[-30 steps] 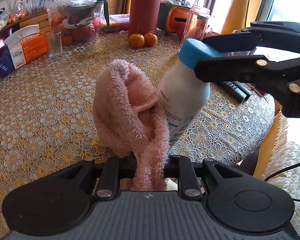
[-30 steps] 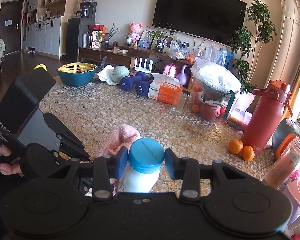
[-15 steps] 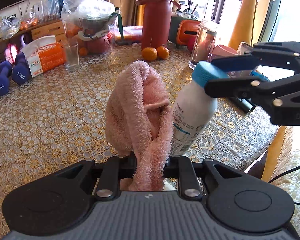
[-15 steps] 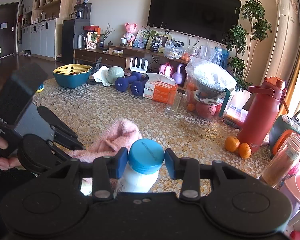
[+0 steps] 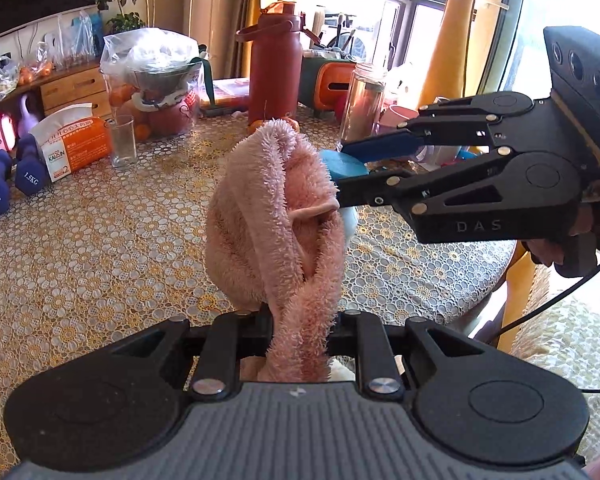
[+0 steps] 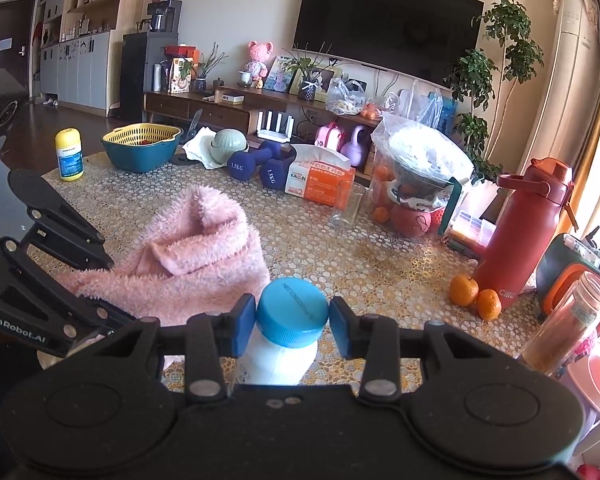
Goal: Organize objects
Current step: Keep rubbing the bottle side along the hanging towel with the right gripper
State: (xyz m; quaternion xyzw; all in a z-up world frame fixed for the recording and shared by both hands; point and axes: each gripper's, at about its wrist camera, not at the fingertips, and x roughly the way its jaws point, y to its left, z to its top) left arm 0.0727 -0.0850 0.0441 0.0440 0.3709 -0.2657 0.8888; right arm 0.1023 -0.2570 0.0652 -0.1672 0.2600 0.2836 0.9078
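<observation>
My left gripper [image 5: 300,320] is shut on a fluffy pink towel [image 5: 276,216], held up above the table; the towel also shows in the right wrist view [image 6: 192,256]. My right gripper [image 6: 292,320] is shut on the blue cap of a white bottle [image 6: 280,356]. In the left wrist view the right gripper [image 5: 348,176] reaches in from the right, and the bottle [image 5: 346,164] is mostly hidden behind the towel, touching or very close to it.
The table has a gold lace cloth [image 6: 340,256]. On it stand a red flask [image 6: 524,236], oranges [image 6: 476,300], a glass [image 6: 346,208], a tissue box [image 6: 320,180], blue dumbbells [image 6: 256,168], a bagged fruit bowl [image 6: 420,180], a teal basket [image 6: 140,152], a yellow bottle [image 6: 70,154].
The towel has moved in front of the bottle, now covering most of its body. Both grippers keep their hold and have shifted slightly over the table.
</observation>
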